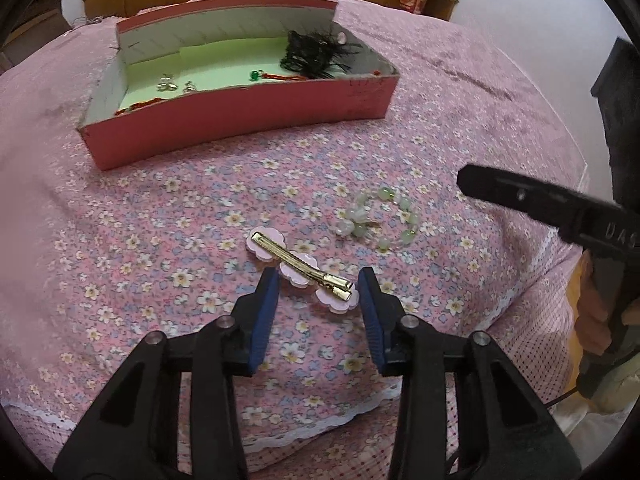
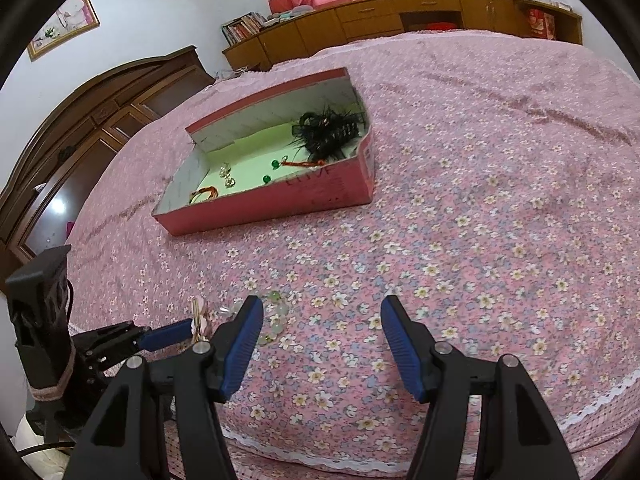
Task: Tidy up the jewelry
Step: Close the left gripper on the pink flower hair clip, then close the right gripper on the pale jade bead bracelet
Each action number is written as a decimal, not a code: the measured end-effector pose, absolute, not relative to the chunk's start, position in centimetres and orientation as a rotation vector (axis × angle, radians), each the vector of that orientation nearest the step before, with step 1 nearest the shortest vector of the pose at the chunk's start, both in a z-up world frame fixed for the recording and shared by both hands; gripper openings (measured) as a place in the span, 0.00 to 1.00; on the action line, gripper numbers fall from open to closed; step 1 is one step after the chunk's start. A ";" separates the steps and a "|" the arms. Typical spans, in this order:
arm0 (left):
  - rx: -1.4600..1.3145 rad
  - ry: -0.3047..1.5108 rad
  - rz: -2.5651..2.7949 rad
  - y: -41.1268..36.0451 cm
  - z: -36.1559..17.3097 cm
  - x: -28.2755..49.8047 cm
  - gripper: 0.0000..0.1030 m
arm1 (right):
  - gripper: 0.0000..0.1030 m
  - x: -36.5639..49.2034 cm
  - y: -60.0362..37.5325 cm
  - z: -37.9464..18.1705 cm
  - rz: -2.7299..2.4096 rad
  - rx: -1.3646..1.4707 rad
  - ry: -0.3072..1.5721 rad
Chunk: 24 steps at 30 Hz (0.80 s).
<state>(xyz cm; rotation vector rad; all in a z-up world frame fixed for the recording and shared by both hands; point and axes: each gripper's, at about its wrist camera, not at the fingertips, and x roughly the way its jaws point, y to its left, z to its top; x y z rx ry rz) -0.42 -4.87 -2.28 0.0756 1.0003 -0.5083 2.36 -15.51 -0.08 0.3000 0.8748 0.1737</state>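
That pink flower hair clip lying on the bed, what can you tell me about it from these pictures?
The pink flower hair clip is a slim gold metal clip bar backed by three pale pink scalloped flower shapes of glossy plastic. It lies flat, metal side up, diagonally on the pink floral bedspread, outside the pink cardboard box and beside the pale green bead bracelet. The left gripper straddles its near end, blue pads close on either side; whether they touch it is unclear.

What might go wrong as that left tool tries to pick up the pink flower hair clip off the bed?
The left gripper has its jaws around only the near end of the hair clip, so once lifted it may pivot or slip out. The bedspread is soft, so cloth could get pinched too. The bead bracelet lies close beside the clip and might get nudged.
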 end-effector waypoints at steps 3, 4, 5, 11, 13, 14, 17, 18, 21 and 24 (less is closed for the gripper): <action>0.063 0.991 -0.493 -4.2 -1.9 -0.2 0.22 | 0.62 2.9 -14.8 -0.6 0.193 0.306 0.895; 0.058 0.989 -0.488 -4.0 -1.8 -0.2 0.16 | 0.62 3.0 -14.7 -0.8 0.199 0.305 0.901; 0.051 0.986 -0.483 -3.8 -1.7 -0.1 0.13 | 0.62 3.3 -14.3 -1.0 0.209 0.298 0.909; 0.014 1.018 -0.467 -3.0 -1.7 0.5 0.14 | 0.54 4.0 -12.9 -1.9 0.256 0.271 0.933; -0.011 1.026 -0.472 -3.0 -1.7 0.7 0.14 | 0.50 4.0 -12.6 -2.2 0.262 0.266 0.937; -0.021 1.027 -0.477 -3.1 -1.7 0.8 0.15 | 0.49 4.1 -12.5 -2.3 0.260 0.262 0.940; -0.043 1.036 -0.485 -3.4 -1.8 1.1 0.20 | 0.44 4.4 -12.4 -2.5 0.261 0.266 0.944; -0.046 1.039 -0.483 -3.5 -1.9 1.3 0.21 | 0.42 4.4 -12.4 -2.6 0.262 0.267 0.945; -0.034 1.044 -0.478 -4.0 -2.4 1.7 0.22 | 0.36 4.6 -12.0 -2.8 0.276 0.266 0.950; -0.009 1.040 -0.468 -4.5 -2.7 1.9 0.21 | 0.30 4.8 -11.3 -3.0 0.293 0.241 0.951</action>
